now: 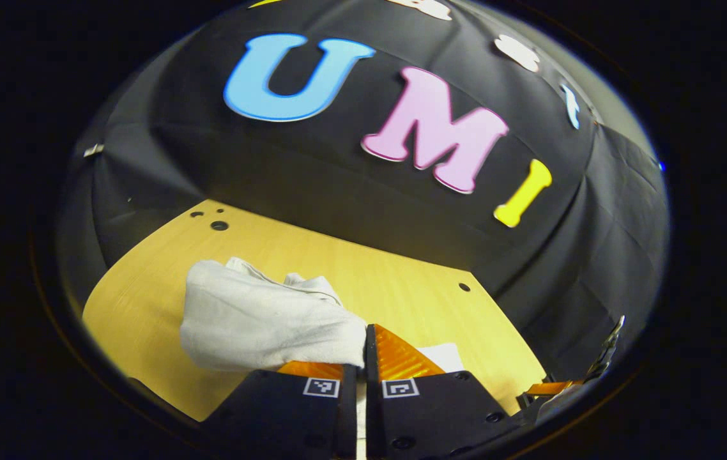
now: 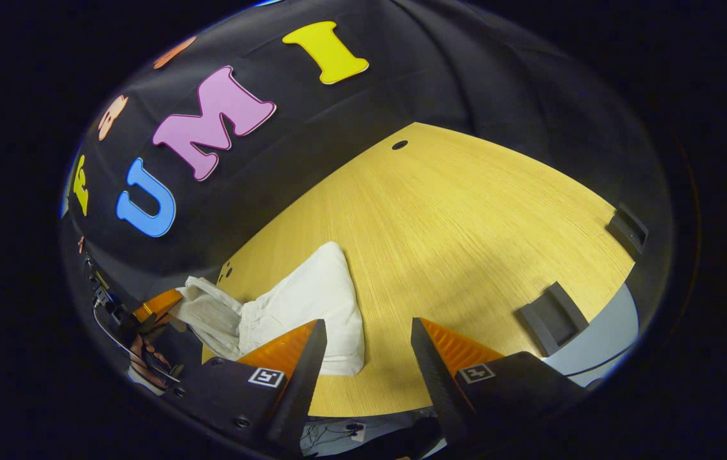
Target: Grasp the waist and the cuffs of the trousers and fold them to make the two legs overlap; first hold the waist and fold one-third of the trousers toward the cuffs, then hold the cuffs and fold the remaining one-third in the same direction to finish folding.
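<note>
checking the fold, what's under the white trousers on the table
Beneath the trousers only the wooden table shows around their edges. The cloth covers whatever lies directly below. The left gripper has closed on a bit of the fabric.

The trousers are lying in a soft white bundle on the table, folded over and puffing up, with a seam edge showing along the top. In the left gripper view one end is running right up to the fingertips. In the right gripper view the trousers are stretching out in a long, creased heap, a rounded end pointing up the table, a gathered, wrinkled end trailing off to the left.
</note>
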Tool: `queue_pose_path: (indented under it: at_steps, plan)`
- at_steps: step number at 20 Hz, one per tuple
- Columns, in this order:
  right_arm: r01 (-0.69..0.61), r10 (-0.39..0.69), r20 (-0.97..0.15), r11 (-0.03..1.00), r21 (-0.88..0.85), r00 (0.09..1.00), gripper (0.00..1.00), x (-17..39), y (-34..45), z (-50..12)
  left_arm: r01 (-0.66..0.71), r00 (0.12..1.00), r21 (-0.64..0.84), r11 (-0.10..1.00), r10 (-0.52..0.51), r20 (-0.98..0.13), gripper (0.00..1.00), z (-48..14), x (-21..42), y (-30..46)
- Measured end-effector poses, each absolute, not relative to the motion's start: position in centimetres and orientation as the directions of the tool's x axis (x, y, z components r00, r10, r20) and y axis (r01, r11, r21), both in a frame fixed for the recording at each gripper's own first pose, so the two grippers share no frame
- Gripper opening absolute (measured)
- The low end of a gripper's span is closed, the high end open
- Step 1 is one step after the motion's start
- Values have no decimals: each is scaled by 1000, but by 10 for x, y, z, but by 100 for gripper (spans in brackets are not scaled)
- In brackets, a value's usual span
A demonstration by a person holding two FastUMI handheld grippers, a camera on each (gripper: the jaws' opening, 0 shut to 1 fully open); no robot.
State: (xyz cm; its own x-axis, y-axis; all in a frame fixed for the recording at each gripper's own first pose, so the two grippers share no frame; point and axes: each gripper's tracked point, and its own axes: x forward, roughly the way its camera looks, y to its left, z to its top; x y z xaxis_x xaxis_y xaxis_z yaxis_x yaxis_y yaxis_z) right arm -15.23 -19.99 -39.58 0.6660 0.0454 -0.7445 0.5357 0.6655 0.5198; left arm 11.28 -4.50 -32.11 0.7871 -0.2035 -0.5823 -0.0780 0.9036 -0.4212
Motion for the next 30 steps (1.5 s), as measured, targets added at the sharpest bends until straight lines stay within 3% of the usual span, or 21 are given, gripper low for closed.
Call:
queue_pose_path:
  at_steps: [4,6,7,8,12,16,22,26,30]
  plan:
    - [556,27,-737,639,532,675,83,-159,-220,-393,46,751,-353,934,-265,-605,10,-325,106,-100]
    - [566,18,-735,625,537,677,83,-162,-226,-391,91,720,-347,934,-302,-625,17,-331,98,-129]
    - [571,14,-736,621,537,677,83,-165,-229,-390,107,710,-342,934,-312,-631,22,-335,95,-138]
    - [575,13,-737,617,538,676,83,-168,-231,-390,121,697,-338,933,-323,-641,36,-337,89,-147]
    - [578,14,-738,613,539,674,83,-177,-235,-392,214,633,-331,919,-389,-670,61,-349,69,-186]
    - [578,20,-736,606,547,676,83,-178,-236,-393,381,568,-248,891,-437,-697,94,-358,43,-214]
    - [579,20,-734,599,553,679,83,-179,-234,-394,641,455,-154,752,-534,-712,95,-360,0,-246]
    - [579,23,-737,602,550,675,83,-182,-232,-394,753,395,-62,655,-525,-754,99,-373,-18,-248]
    - [584,19,-739,599,547,673,83,-186,-233,-395,879,365,127,459,-479,-799,99,-386,-27,-244]
